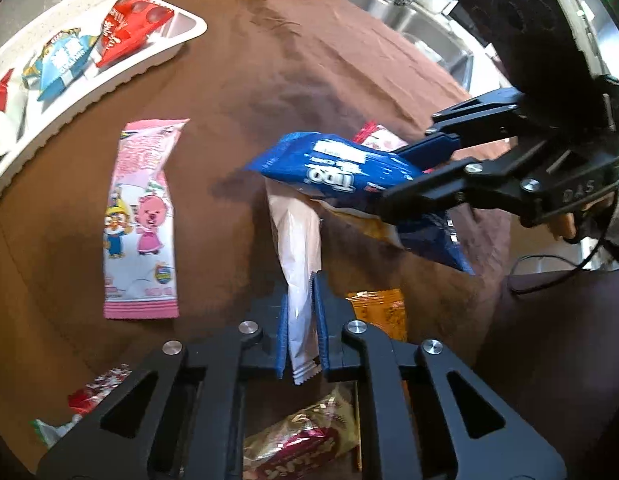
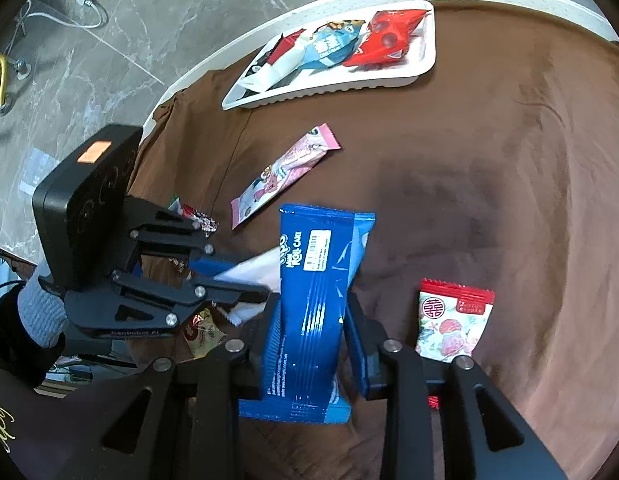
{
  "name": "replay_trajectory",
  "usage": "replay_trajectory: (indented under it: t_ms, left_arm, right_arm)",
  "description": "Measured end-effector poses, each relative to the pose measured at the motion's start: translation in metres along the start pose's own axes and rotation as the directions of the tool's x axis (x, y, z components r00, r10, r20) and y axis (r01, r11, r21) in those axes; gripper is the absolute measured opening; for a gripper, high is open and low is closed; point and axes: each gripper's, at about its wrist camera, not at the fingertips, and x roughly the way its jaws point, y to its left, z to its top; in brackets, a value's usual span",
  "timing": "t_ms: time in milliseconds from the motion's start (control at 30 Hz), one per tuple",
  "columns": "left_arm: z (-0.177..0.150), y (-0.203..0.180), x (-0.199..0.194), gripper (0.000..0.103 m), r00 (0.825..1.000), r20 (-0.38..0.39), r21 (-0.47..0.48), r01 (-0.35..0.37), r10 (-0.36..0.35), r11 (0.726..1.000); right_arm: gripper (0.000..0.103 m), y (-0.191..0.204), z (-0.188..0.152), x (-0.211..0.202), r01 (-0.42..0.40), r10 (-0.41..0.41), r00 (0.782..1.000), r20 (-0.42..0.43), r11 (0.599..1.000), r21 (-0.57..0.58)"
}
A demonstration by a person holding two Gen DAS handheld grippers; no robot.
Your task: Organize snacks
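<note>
My left gripper [image 1: 302,289] is shut on the tail end of a white packet [image 1: 297,240], which sticks out forward over the brown cloth. My right gripper [image 2: 312,308] is shut on a blue roll-cake packet [image 2: 315,280], held upright above the cloth. In the left wrist view the right gripper [image 1: 393,178] and its blue packet [image 1: 337,164] hang just above the white packet's far end. The left gripper [image 2: 249,278] with the white packet [image 2: 255,270] is at the left of the right wrist view. A white tray [image 2: 423,70] at the far edge holds a red packet [image 2: 383,42] and a light blue packet [image 2: 329,50].
A pink cartoon packet [image 1: 141,220] lies flat on the brown cloth [image 1: 269,80] left of centre. A strawberry candy packet [image 2: 453,320] lies at the right. A gold-red packet [image 1: 305,440] and an orange packet [image 1: 381,312] lie under my left gripper. A metal sink [image 1: 421,20] is behind.
</note>
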Motion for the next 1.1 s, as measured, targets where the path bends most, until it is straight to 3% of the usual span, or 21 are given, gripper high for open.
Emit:
replay_trajectory:
  t_ms: [200, 567, 1100]
  left_arm:
    - [-0.007, 0.011, -0.003, 0.009, 0.998, 0.027, -0.081, 0.061, -0.059, 0.995]
    - [-0.011, 0.015, -0.002, 0.009, 0.996, 0.051, -0.153, 0.074, -0.067, 0.985]
    - [-0.027, 0.036, -0.036, 0.008, 0.981, 0.162, -0.254, 0.145, -0.106, 0.956]
  right_arm:
    - [0.034, -0.003, 0.001, 0.001, -0.003, 0.003, 1.0, -0.004, 1.0, 0.005]
    - [0.03, 0.005, -0.005, 0.015, 0.061, -0.062, 0.998, -0.025, 0.997, -0.04]
    - [0.03, 0.001, 0.004, -0.008, -0.092, 0.089, 0.995, 0.055, 0.994, 0.052]
